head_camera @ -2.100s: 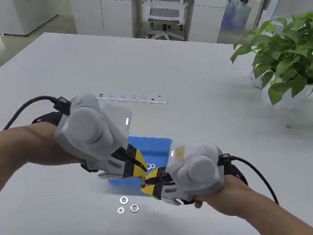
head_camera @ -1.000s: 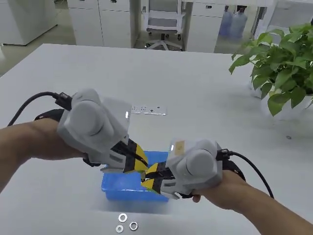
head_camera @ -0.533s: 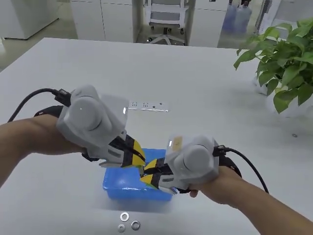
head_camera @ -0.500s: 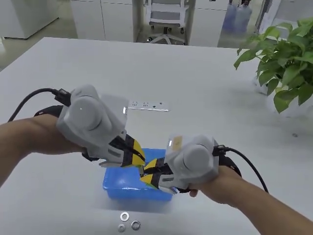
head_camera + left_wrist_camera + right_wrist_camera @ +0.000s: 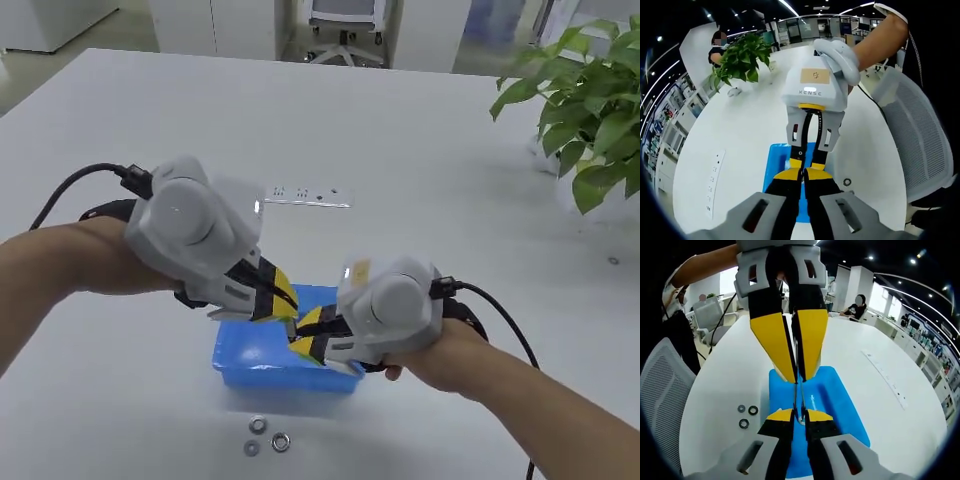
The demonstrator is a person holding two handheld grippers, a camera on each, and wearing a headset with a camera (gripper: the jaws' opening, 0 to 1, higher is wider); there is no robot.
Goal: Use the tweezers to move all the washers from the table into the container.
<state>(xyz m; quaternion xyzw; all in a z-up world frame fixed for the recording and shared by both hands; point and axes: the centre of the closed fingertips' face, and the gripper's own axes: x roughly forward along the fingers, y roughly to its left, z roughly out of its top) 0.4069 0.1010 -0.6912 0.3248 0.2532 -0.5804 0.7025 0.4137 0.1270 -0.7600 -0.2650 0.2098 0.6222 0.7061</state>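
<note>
1. Head view: bright, even light from overhead. The white table (image 5: 430, 170) is close to washed out, with no hard glare.
2. Shadows are soft. A faint one lies along the near side of the blue container (image 5: 285, 375).
3. The near field is sharp. The far room and the plant (image 5: 590, 110) at right are slightly soft.
4. Both gripper views bend strongly toward the edges. The ceiling is dark, with strip lights (image 5: 790, 7) and spots (image 5: 871, 257) burning bright.
5. Right gripper view: the tweezers (image 5: 798, 397) show as a thin pale sliver, hard to resolve. The washers (image 5: 744, 423) are crisp, and there is a pale sheen on the container floor.

Three washers (image 5: 280, 441), one container (image 5: 250, 362), one power strip (image 5: 308, 196).
</note>
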